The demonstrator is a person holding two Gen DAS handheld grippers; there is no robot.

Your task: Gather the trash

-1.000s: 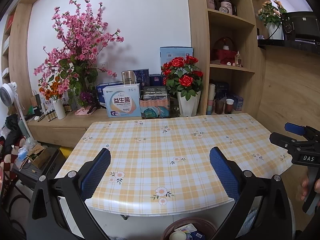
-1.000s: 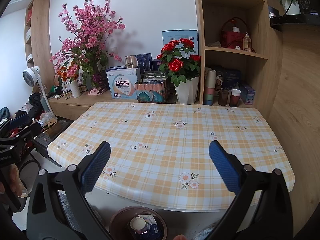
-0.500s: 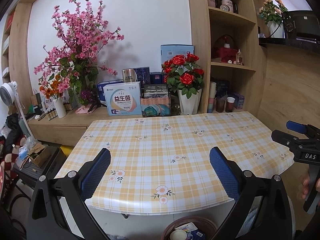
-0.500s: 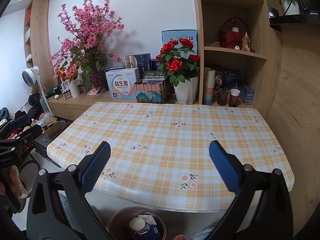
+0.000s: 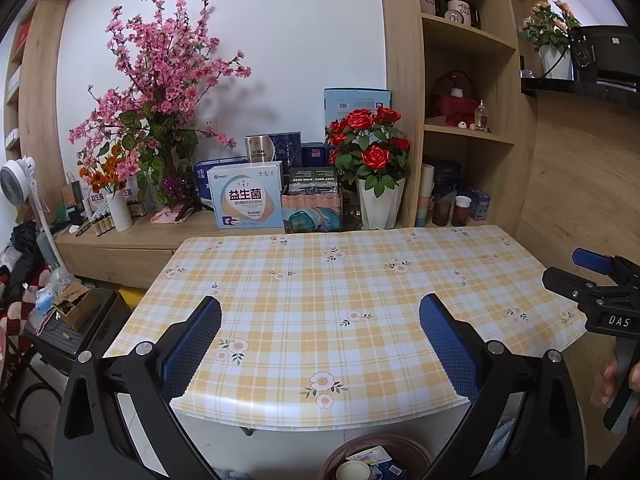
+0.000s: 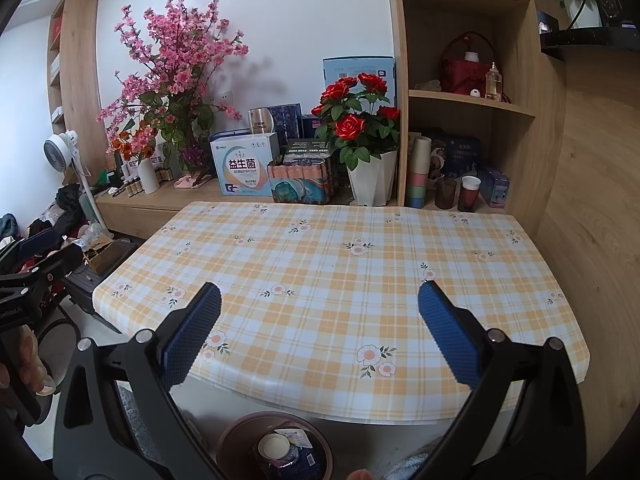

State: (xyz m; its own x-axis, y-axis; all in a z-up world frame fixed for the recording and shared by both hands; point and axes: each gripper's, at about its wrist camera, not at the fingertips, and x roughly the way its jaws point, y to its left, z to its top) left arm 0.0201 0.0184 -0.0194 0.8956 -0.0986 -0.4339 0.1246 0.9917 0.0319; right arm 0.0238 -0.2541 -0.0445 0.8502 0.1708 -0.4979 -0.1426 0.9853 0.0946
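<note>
A brown round trash bin [image 6: 240,436] stands on the floor below the table's front edge, holding a paper cup [image 6: 273,446], a blue wrapper and paper scraps; it also shows in the left wrist view [image 5: 340,452]. The table [image 5: 360,280] has a yellow plaid flowered cloth with no trash on it. My left gripper [image 5: 320,320] is open and empty above the front edge. My right gripper [image 6: 320,320] is open and empty beside it, also above the front edge. The right gripper shows at the right rim of the left wrist view [image 5: 592,280].
Behind the table, a low wooden counter carries a white pot of red roses [image 5: 372,160], boxes [image 5: 246,196], a pink blossom tree [image 5: 160,80] and small bottles. Shelves with cups [image 6: 464,196] stand at the right. A fan [image 5: 16,180] and clutter lie left.
Both grippers have drifted back and up very slightly, so the scene sits a little lower in the frames. Both stay open and empty.
</note>
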